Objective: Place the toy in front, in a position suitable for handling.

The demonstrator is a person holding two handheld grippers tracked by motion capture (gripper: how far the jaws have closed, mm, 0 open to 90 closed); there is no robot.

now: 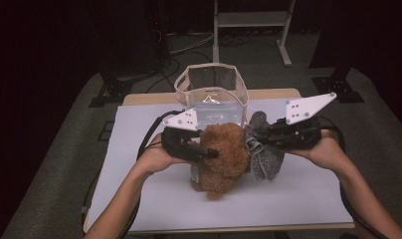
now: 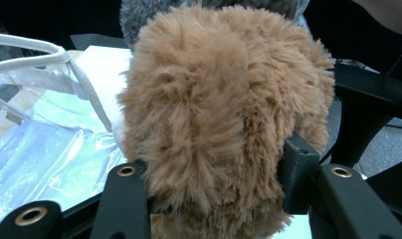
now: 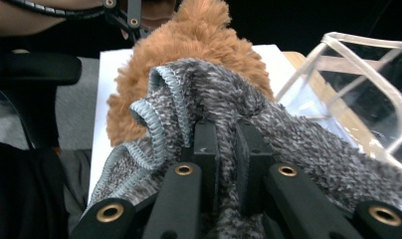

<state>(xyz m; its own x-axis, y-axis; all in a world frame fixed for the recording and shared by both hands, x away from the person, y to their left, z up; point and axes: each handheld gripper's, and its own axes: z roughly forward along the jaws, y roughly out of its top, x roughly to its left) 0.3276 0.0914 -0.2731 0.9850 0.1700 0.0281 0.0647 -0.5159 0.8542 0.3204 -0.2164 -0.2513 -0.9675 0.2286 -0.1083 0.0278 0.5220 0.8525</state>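
Brown plush toy (image 1: 223,157) at table (image 1: 308,199) centre, in front of clear bag (image 1: 211,97). My left gripper (image 1: 212,153): jaws pressed into toy's fur from 2 sides, holding it. My right gripper (image 1: 254,133): jaws narrow, pinching grey knit cloth (image 1: 265,149) wrapped on toy's far side. I judge both light, soft, squashy; grip deep on body, not loose fur. Bag looks empty, mouth open.

A clear plastic bag (image 1: 211,92) with pale trim stands open at the far edge of the white table (image 1: 298,194). Beyond it, cables (image 1: 184,47) trail across the grey floor (image 1: 383,124) beside a metal stand (image 1: 251,22).
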